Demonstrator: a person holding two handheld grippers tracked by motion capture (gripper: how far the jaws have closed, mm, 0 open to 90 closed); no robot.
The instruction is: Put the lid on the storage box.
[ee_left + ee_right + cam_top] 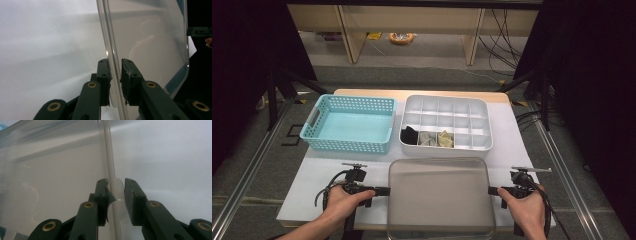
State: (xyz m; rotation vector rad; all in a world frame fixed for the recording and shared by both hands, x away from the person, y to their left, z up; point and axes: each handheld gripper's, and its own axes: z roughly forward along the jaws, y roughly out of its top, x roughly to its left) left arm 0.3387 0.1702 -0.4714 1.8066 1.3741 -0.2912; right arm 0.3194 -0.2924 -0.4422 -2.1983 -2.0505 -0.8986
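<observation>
High view: near edge of the clear lid (439, 197) cut off at the bottom of the frame, forearms likewise; contents of the white divided organizer (445, 123) small and hard to name, only dark and pale bundles in three front cells. Lid frosted, translucent, rounded at the corners, lying just in front of the organizer, with the turquoise basket (348, 123) off to the organizer's left. Left gripper (382, 191) at the lid's left rim, right gripper (492, 190) at its right rim, both on the white table mat (512, 145). Left gripper view: lid (150, 50) seen edge-on, raised rim running between the two black jaws; both pads pressed close on the rim, clamped on it as far as can be told; far side of the lid hazy, the right gripper (198, 31) showing past it as a dark block. Right gripper view: lid (50, 182) cloudy, things behind it blurred; a small clear tab of the rim caught between the jaws, one pad touching it, the other seemingly just clear, so firm clamping hard to confirm.
</observation>
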